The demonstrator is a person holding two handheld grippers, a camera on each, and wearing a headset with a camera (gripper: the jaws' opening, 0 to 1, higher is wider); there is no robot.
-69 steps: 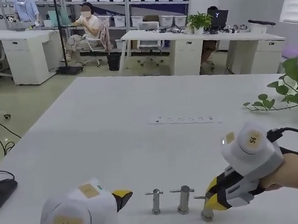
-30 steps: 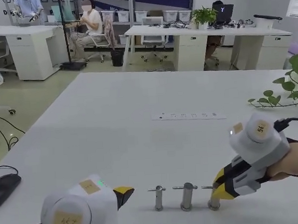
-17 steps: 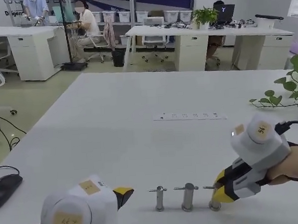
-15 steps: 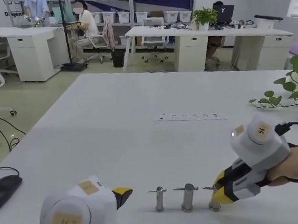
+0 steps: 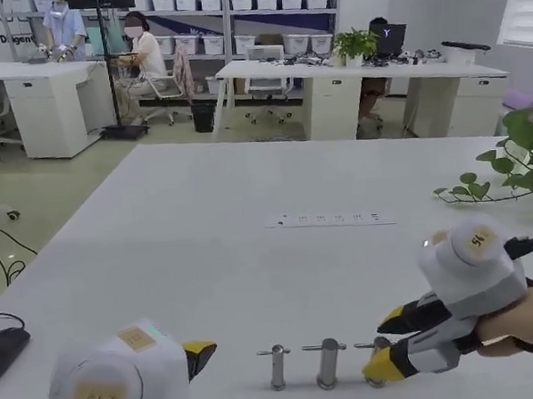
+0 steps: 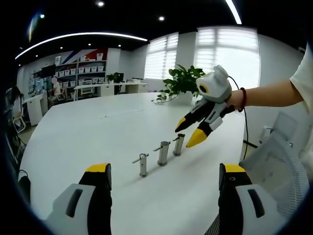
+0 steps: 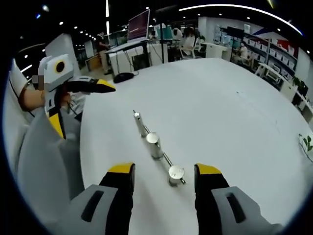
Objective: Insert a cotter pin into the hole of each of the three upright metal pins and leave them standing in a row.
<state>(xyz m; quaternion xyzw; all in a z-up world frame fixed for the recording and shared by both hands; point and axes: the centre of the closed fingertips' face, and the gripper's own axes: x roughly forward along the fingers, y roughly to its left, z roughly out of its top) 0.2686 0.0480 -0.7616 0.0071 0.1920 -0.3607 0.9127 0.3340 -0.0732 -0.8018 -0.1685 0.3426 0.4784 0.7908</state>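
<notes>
**Head view:** Long white tabletop (image 5: 216, 256) fills mid-frame. Its L edge runs diagonally to lower left, w/ grey-green floor (image 5: 43, 193) beyond. Wide bare surface lies behind the work. Flat white power strip (image 5: 332, 219) sits at centre, green trailing plant (image 5: 510, 164) at R edge. A row of three upright silver metal pins (image 5: 326, 363) stands at bottom centre, close to frame bottom. Each has a thin cotter pin (image 5: 310, 347) crosswise near its top. Right gripper (image 5: 378, 346), white body w/ yellow-tipped black jaws, is at lower R. Its jaws are spread around the row's R end; contact can't be told here. Left gripper (image 5: 199, 353) is at lower L, apart from the row.

**Left gripper view:** Own jaws are spread wide at frame bottom, nothing btwn them. The pins (image 6: 163, 152) run diagonally at centre, apart from the jaws. This view adds the table's near edge at lower R, just past the row, w/ a grey mesh chair (image 6: 281, 161) beyond. Right gripper (image 6: 185, 135) sits at the row's far end.

**Right gripper view:** Jaws are spread. The nearest of the metal pins (image 7: 175, 173) stands btwn them, nearer the R jaw, w/ a gap either side. The row recedes to upper left. Table edge is at L, open tabletop to R. Left gripper (image 7: 80, 107) is at upper left, jaws apart.
</notes>
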